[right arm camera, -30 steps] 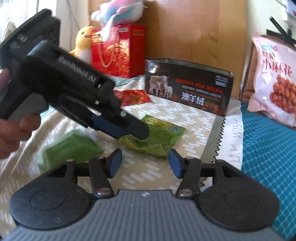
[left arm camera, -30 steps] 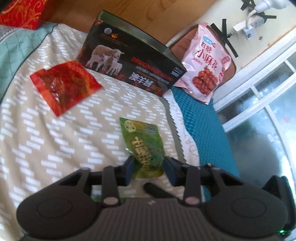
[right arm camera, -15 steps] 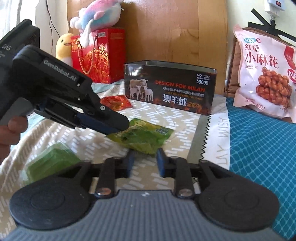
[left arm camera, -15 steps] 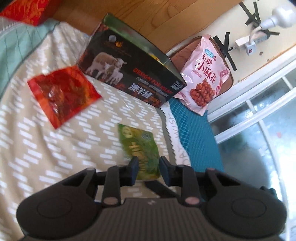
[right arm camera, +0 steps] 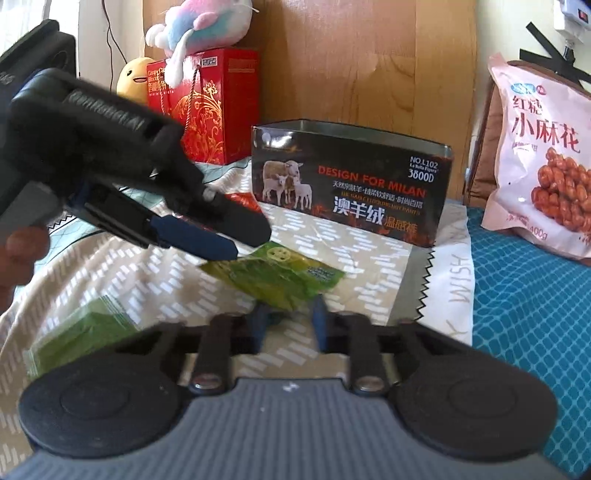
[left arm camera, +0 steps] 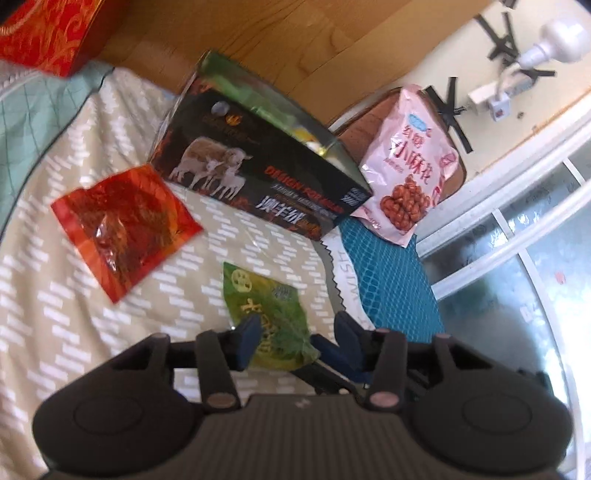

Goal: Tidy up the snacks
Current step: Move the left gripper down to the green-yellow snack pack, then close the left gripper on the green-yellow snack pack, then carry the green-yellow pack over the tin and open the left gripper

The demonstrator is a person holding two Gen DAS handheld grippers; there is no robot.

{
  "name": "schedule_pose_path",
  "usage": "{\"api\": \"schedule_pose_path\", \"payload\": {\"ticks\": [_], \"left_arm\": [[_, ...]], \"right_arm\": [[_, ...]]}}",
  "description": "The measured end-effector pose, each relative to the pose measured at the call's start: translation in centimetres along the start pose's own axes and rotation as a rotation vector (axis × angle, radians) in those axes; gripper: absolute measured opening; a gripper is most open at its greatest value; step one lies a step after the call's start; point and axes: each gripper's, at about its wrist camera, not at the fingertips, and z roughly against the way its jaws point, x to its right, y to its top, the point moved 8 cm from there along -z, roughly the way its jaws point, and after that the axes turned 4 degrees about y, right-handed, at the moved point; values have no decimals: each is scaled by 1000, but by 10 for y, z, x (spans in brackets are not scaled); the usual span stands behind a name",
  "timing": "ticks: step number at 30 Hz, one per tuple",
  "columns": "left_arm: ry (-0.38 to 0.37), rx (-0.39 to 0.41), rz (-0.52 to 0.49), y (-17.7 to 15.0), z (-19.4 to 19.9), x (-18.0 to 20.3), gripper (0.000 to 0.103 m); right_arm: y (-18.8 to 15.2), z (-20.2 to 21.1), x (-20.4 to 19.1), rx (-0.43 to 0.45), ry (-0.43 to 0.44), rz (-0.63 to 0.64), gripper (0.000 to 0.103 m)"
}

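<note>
A green snack packet (left arm camera: 269, 314) (right arm camera: 277, 275) is held off the bedspread. My right gripper (right arm camera: 288, 323) is shut on its near edge. My left gripper (left arm camera: 295, 338) has opened: its jaws stand apart on either side of the packet's corner, and its fingers (right arm camera: 199, 242) reach in from the left in the right wrist view. A red snack packet (left arm camera: 122, 225) lies flat to the left. The open black tin box (left arm camera: 258, 173) (right arm camera: 351, 184) with sheep on it stands behind. A second green packet (right arm camera: 81, 328) lies at the near left.
A large pink snack bag (left arm camera: 410, 166) (right arm camera: 546, 162) leans against the wall at the right, above a blue mat (right arm camera: 532, 295). A red gift box (right arm camera: 207, 107) and plush toys (right arm camera: 199, 26) stand at the back left by the wooden headboard.
The left gripper, shut on the green packet half a second ago, has opened. The right gripper closed on the packet's other edge and holds it. The packet has lifted slightly.
</note>
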Motion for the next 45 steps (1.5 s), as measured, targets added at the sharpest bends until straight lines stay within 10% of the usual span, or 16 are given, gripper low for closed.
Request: {"api": "schedule_pose_path", "payload": {"ticks": [11,20,22,24,31,38,45], "left_arm": [[18,-16,32,1,-8,-11,20],[26,-22,21,4,-8,-15,20],[31,-21,16,4,-8,-14,20],[48,-14,2,5,-7,-13,21],[-2,1,79,7,5,-25,59],[-98,1,83,12,5,-8,22],[-160,161,-62,50,51,37,22]], "right_arm": [[7,-11,2,-8,-51,60,46],[11,-19,-22,30,-169,491,69],[10,-20,-25,34,-164,550,63],[8,-21,-30,2,-95,552,32],[10,-15,-22,37,-93,384,23],[20,-5,-28,108,-109,362,19],[62,20,-39,299,-226,498,16]]}}
